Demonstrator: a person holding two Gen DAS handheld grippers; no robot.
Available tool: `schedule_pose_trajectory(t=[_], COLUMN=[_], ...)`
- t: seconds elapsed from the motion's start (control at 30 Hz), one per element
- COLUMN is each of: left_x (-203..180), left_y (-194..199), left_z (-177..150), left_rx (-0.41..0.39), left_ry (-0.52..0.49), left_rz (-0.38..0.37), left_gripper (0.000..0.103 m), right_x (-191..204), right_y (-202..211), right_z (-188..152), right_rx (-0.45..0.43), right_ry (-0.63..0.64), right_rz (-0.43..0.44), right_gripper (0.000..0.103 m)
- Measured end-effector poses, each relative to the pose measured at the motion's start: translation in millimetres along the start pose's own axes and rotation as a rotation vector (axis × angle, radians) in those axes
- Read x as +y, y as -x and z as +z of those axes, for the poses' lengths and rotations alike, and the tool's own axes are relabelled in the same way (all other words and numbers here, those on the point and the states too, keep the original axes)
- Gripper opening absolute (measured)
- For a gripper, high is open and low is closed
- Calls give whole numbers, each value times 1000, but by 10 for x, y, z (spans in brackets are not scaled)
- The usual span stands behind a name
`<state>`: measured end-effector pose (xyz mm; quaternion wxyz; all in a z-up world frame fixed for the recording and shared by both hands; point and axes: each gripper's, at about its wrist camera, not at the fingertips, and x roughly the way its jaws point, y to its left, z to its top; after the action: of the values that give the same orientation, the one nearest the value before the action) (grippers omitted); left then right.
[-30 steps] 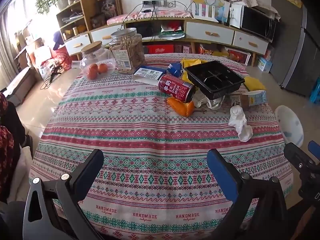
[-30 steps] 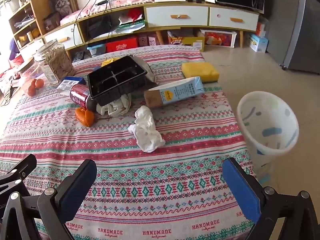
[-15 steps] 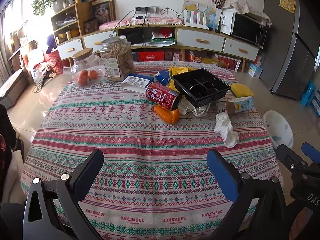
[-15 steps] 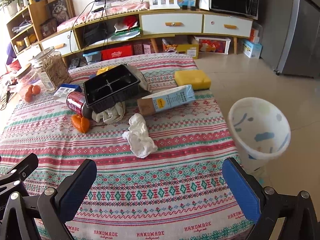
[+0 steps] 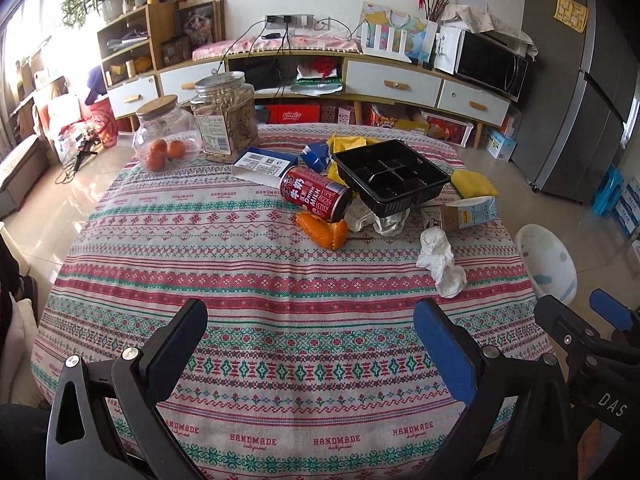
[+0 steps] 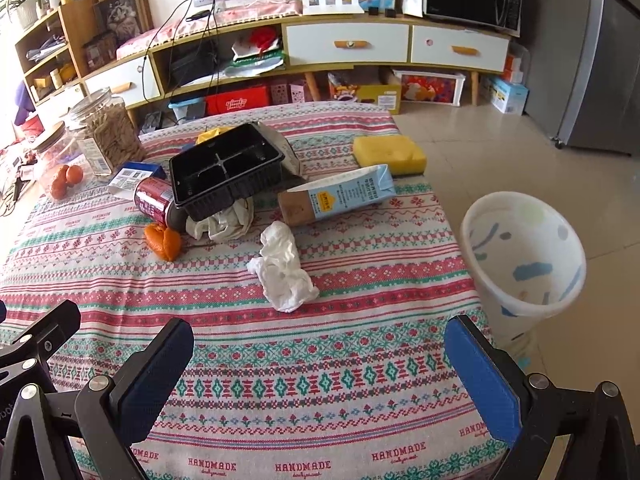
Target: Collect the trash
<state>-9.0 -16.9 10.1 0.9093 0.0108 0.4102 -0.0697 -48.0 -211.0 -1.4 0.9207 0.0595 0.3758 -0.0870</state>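
Note:
Trash lies on the patterned tablecloth: a crumpled white tissue (image 6: 285, 268) (image 5: 440, 261), a blue-and-brown carton (image 6: 337, 193) (image 5: 468, 213) on its side, a black plastic tray (image 6: 225, 169) (image 5: 391, 174), a red drink can (image 5: 315, 193) (image 6: 154, 201), orange peel (image 5: 325, 229) (image 6: 163, 242) and a crumpled wrapper (image 6: 222, 222). A white bin (image 6: 522, 256) (image 5: 546, 263) stands on the floor off the table's right edge. My left gripper (image 5: 310, 334) and right gripper (image 6: 318, 354) are both open and empty, hovering over the near side of the table, short of the trash.
Two glass jars (image 5: 226, 116) (image 5: 166, 132), one with oranges, stand at the far left of the table. A yellow sponge (image 6: 389, 155) and a blue-white box (image 5: 264, 165) lie nearby. A long cabinet (image 6: 348, 44) and a fridge (image 6: 600, 56) are behind.
Both grippers have drawn back and risen a little, so the table and trash look smaller and more of the room shows. Both stay open. Nothing on the table has moved.

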Motion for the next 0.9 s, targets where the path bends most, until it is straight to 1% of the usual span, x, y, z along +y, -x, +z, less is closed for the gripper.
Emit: schedule_pose_trajectory(t=[0.9], left_x=[-3], left_y=[5], left_z=[8], left_rx=[5], left_ry=[5], left_rz=[-5], left_gripper=[103], right_x=[9], right_y=[-34], right_z=[-11], right_rx=[8], right_ry=[11], right_rz=[-15], right_gripper=[103])
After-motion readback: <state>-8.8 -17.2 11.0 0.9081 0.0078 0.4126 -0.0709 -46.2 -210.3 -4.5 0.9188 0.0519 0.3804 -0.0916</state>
